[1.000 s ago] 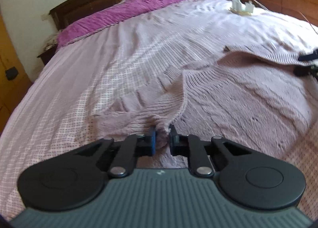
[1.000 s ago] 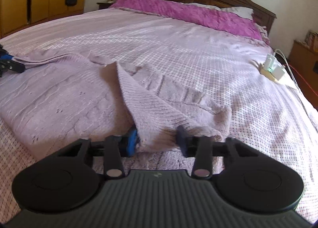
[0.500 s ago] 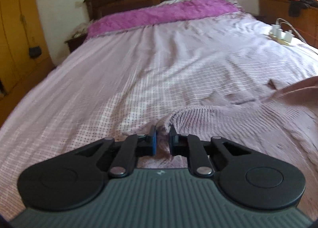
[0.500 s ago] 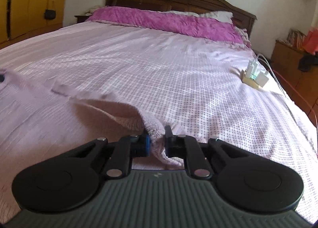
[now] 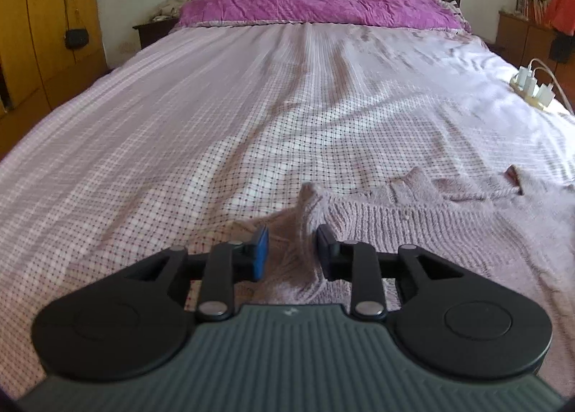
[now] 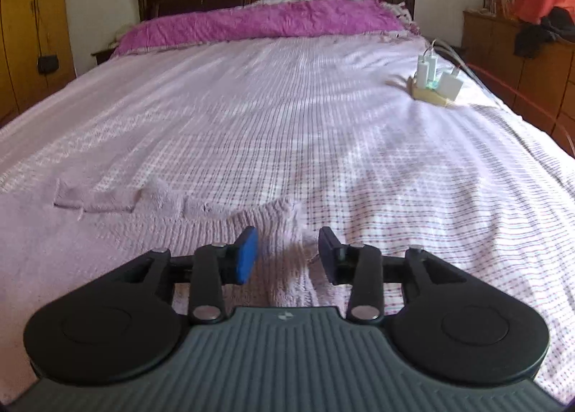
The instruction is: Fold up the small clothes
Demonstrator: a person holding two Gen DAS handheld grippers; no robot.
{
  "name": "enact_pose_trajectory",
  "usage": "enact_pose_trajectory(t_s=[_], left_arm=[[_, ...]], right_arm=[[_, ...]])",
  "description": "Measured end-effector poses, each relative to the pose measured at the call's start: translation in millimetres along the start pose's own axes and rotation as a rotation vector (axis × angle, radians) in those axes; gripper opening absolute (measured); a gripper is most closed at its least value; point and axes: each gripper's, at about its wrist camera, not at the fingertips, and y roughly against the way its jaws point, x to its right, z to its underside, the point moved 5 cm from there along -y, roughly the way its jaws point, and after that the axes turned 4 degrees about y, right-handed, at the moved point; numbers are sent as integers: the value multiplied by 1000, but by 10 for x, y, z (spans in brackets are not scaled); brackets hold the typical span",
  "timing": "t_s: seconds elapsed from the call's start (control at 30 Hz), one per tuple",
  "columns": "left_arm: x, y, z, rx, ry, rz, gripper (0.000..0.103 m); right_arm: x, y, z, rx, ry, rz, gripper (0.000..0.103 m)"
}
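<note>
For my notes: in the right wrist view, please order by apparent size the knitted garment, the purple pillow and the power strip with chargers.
1. knitted garment, though nearness enlarges it
2. purple pillow
3. power strip with chargers

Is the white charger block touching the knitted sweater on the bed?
Apart. The right wrist view shows the charger block far up the bedspread, with bare checked cloth between it and the sweater.

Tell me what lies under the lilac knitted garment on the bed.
The lilac knitted garment lies flat on the pink checked bedsheet, which shows all around it. Anything between garment and sheet is covered and cannot be seen.
</note>
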Motion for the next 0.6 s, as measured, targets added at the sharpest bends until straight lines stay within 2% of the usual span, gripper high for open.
enact_pose_trajectory(t_s=[0.17,0.3,0.5,0.6], left_arm=[[36,178,-47,16,-8,39,31],[101,264,-48,31,5,101,31],[189,144,17,16,3,150,31],[146,-21,73,-18,11,134,31]], right_arm=[[-18,255,-35,45,-26,-56,47],[-106,301,24,20,-57,-148,47],[-170,97,204,-45,-53,-148,47],[-144,-23,302,-67,-54,-141,47]])
